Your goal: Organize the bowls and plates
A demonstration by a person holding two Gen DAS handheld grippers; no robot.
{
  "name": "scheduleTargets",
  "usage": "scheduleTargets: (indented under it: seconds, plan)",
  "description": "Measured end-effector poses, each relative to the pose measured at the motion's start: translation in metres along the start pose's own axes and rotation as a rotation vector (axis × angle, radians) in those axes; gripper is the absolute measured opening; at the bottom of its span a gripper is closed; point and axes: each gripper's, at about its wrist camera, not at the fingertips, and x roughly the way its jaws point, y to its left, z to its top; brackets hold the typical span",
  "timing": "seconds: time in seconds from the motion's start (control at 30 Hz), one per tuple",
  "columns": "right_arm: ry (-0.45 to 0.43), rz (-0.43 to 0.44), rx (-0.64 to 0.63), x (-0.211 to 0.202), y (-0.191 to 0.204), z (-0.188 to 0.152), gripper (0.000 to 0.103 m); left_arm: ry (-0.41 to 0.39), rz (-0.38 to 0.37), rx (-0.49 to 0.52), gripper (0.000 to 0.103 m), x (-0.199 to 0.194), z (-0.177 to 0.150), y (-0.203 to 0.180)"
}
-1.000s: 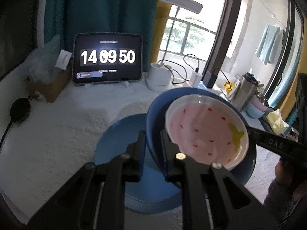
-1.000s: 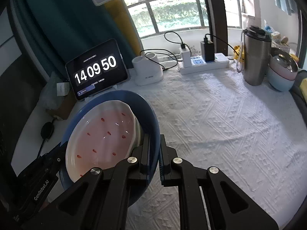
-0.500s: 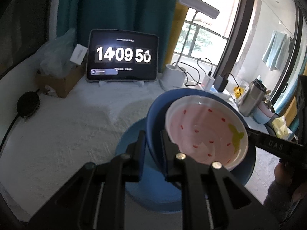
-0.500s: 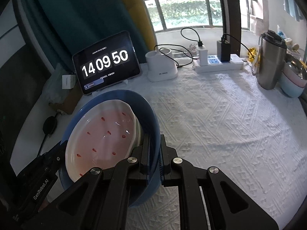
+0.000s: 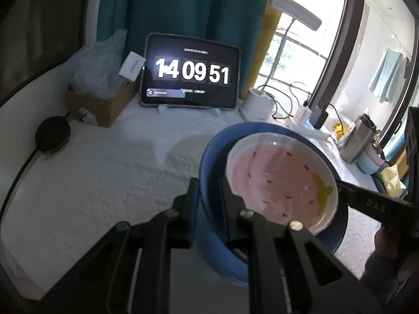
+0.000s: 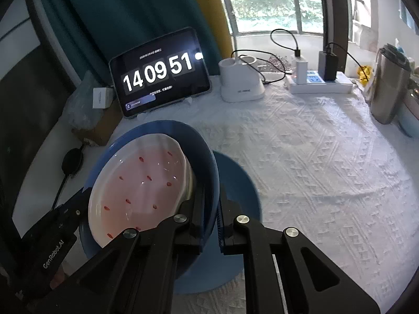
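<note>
White tablecloth (image 6: pixel 314 162) ahead; my left gripper (image 5: pixel 207 196) and right gripper (image 6: pixel 212 209) pinch opposite rims of the blue bowl (image 6: pixel 207 157), steadying, seemingly above the blue plate (image 6: pixel 243 183).

A white bumpy cloth (image 6: pixel 314 162) covers the table, and bright daylight comes in through a big window (image 6: pixel 267 2) at the far side. A dark green curtain (image 5: pixel 183 7) hangs far on the left with a yellow curtain (image 6: pixel 209 10) next to it. A black window frame (image 5: pixel 340 52) stands tall on the right, and a light blue towel (image 5: pixel 387 76) hangs past it.
</note>
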Motion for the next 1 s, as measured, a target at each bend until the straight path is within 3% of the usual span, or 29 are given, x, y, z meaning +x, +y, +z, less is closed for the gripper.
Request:
scheduleTargets:
  seconds: [0.33,1.0]
  plan:
    - [0.025,-0.006,-0.010,0.013,0.011,-0.001,0.012,0.015,0.012,-0.003,0.013,0.007,-0.002,0.011]
    - [0.011,-0.086,-0.014,0.008,0.001,-0.001,0.012,0.010,0.007,0.055,0.014,0.012,-0.006,-0.007]
